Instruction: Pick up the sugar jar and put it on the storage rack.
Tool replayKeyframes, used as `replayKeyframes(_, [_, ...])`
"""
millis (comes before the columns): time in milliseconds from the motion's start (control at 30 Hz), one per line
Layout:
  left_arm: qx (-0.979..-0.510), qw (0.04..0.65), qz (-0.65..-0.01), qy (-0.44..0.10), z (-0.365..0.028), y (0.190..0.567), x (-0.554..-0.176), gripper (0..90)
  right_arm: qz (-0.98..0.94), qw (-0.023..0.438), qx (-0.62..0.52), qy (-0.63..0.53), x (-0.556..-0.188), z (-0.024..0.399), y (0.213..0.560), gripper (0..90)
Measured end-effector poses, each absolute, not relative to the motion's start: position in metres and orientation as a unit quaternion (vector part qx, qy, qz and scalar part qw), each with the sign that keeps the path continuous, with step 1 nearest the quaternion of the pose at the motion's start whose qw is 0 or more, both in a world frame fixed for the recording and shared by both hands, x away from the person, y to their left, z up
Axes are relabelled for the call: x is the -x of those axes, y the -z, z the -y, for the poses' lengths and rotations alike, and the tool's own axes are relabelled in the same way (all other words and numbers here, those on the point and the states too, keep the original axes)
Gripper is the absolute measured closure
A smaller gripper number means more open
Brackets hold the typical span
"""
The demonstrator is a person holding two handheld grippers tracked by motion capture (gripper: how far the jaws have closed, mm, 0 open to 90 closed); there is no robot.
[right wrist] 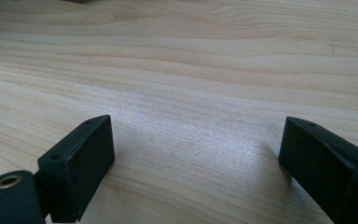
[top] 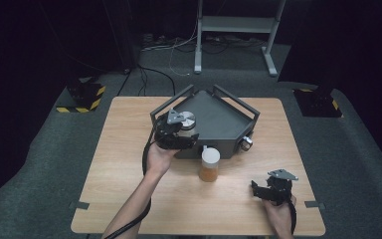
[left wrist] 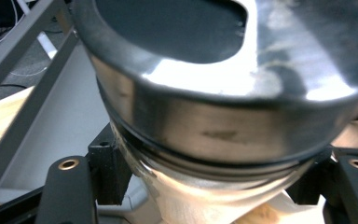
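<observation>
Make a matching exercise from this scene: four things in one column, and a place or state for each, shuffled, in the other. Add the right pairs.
Things:
1. left gripper
2. right gripper
3. plastic jar of amber liquid
4. grey metal tray

Places or states:
A. stands upright on the wooden table, just in front of the tray
B. jaws open, nothing between them, over bare wood
C. lies at the far middle of the table, framed by a rail
D. shut on a shiny metal-lidded jar at the tray's near left edge

Pairs: 1-D, 2-B, 3-A, 4-C

The left tongs (top: pixel 188 130) hold a metal-lidded jar (top: pixel 187 120) over the grey tray (top: pixel 224 124), beside an amber bottle (top: pixel 209 164).
</observation>
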State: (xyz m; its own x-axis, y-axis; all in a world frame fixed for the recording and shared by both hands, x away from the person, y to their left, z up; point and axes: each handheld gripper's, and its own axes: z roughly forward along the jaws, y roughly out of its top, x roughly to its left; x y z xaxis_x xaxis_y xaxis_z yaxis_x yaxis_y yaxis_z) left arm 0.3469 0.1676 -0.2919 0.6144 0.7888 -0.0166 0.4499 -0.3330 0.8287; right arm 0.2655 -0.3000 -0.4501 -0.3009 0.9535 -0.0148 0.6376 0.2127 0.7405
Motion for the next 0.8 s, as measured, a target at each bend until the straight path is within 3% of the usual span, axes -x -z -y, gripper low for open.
replayKeyframes(800, [-0.775, 0.389, -0.448, -0.22, -0.139, 0.299, -0.385, 31.0, -0.74, 0.245, -0.537, -0.323, -0.265, 0.3, 0.45, 10.6])
